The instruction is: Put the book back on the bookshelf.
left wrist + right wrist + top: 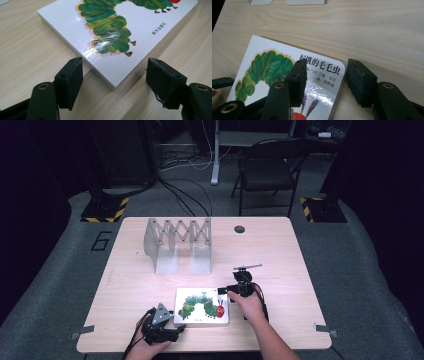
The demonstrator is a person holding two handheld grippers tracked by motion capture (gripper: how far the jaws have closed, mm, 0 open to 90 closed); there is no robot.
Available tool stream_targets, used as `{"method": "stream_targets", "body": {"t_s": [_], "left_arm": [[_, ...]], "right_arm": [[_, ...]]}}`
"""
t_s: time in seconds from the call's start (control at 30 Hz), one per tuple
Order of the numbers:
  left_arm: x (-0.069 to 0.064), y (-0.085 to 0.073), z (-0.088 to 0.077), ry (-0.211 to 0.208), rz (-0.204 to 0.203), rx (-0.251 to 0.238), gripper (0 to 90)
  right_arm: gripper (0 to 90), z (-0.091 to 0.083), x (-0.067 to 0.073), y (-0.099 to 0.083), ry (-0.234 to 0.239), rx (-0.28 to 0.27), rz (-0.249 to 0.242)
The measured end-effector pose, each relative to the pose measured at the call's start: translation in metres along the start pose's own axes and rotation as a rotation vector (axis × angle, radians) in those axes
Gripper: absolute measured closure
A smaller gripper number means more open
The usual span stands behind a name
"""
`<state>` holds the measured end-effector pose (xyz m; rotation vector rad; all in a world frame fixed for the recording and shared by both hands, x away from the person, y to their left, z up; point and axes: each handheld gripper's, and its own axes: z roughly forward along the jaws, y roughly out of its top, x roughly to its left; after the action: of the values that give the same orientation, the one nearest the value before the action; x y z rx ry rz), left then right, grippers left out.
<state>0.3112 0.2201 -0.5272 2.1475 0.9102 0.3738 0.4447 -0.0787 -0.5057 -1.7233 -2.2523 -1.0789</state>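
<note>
The picture book (202,306) lies flat near the front edge of the table (280,250), well in front of the folding rack (178,243), so I judge the step in hand is lifting it, and that calls for a grip on both ends at once. The right gripper (325,75) has its jaws apart astride the book's rounded corner, one pad over the cover and one just off the edge, not visibly pressing. The left gripper (113,75) is released, its jaws level with the near corner.
</note>
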Motion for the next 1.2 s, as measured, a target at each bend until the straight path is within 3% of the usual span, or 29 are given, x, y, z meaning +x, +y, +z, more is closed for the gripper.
{"method": "stream_targets", "body": {"t_s": [0.03,0.23,0.73,1.07,1.2], "left_arm": [[-0.0001,0.0003,0.0002,0.009,0.018,0.001,30.0],[-0.0001,0.0003,0.0001,0.006,0.013,0.001,29.9],[-0.0038,0.0012,0.0015,0.010,0.031,0.019,24.4],[-0.0049,0.0009,0.0026,0.016,0.020,0.008,24.2],[-0.0052,0.0007,0.0027,0.017,0.017,0.006,24.1]], "right_arm": [[50.7,-0.0001,-0.0002,0.0000,0.002,0.000,0.005],[53.0,-0.0005,-0.0030,-0.0001,0.017,-0.008,0.043],[55.7,-0.0058,-0.0040,0.0000,0.042,-0.029,0.067],[55.7,-0.0062,-0.0018,-0.0001,0.032,-0.031,0.066],[54.9,-0.0027,-0.0019,-0.0003,0.012,-0.011,0.042]]}}
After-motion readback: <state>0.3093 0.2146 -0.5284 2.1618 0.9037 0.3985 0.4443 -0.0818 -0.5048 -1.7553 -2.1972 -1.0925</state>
